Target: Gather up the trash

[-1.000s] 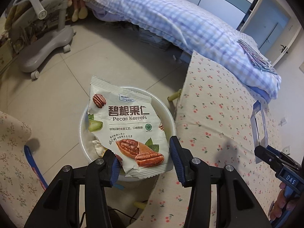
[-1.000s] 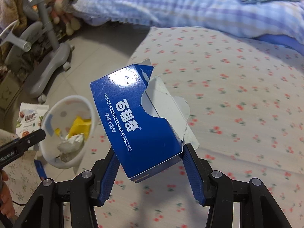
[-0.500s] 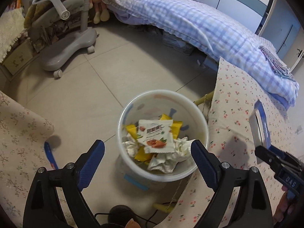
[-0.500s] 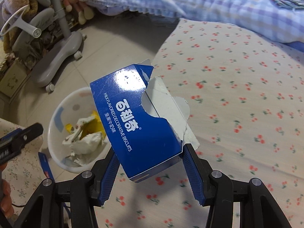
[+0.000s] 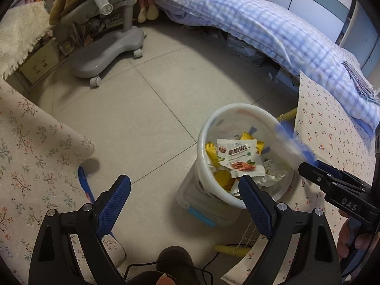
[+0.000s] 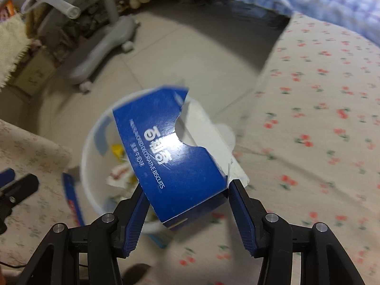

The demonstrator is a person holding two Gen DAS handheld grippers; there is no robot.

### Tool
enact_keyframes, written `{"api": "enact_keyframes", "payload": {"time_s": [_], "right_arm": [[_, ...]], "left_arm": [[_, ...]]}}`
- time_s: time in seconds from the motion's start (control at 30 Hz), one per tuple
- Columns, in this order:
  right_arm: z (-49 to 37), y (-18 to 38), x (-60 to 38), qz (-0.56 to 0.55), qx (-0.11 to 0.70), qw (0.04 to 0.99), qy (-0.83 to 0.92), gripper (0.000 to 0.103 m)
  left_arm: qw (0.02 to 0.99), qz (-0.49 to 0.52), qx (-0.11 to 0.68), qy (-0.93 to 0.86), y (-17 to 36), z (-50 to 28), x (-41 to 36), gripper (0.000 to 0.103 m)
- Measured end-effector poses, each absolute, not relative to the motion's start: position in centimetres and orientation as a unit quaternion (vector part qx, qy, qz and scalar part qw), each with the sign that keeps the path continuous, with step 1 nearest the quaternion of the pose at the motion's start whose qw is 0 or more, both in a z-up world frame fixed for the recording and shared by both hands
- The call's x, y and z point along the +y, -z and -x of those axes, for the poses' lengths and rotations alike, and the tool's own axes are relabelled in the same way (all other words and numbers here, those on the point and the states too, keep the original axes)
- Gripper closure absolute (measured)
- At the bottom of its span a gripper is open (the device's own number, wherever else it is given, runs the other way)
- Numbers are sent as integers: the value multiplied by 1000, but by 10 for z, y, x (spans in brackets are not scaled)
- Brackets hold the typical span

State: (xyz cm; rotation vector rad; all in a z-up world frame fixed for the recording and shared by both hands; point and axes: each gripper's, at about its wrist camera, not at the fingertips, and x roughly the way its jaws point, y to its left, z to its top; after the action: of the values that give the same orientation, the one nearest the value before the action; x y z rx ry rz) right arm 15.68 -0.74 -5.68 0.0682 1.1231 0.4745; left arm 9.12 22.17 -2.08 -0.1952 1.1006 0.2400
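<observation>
Risk of a miss: your right tool [image 6: 187, 204] grips the torn blue cardboard biscuit box [image 6: 173, 152] over the near rim of the white plastic trash bucket [image 5: 209, 128], so release farther in; your left tool [image 5: 184, 190] is wide, empty.

place: home bedroom | evidence: bed with checked quilt [image 5: 273, 30]; stuffed toy [image 5: 144, 2]; tiled floor [image 5: 147, 109]

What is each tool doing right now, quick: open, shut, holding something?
Left tool: open, holding nothing; the pecan packet lies in the white bin.
Right tool: shut on the blue biscuit box, over the bin.
</observation>
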Motion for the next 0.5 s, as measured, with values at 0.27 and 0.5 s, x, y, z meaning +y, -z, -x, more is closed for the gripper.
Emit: {"api": "enact_keyframes", "payload": {"time_s": [0.27, 0.5], "right_arm": [[-141, 32, -25, -28, 505, 836, -213, 22], [-87, -22, -82, -17, 457, 875, -160, 20]], "left_arm": [[849, 103, 512, -87, 11, -82, 210, 3], [867, 97, 488, -30, -12, -56, 158, 0]]}}
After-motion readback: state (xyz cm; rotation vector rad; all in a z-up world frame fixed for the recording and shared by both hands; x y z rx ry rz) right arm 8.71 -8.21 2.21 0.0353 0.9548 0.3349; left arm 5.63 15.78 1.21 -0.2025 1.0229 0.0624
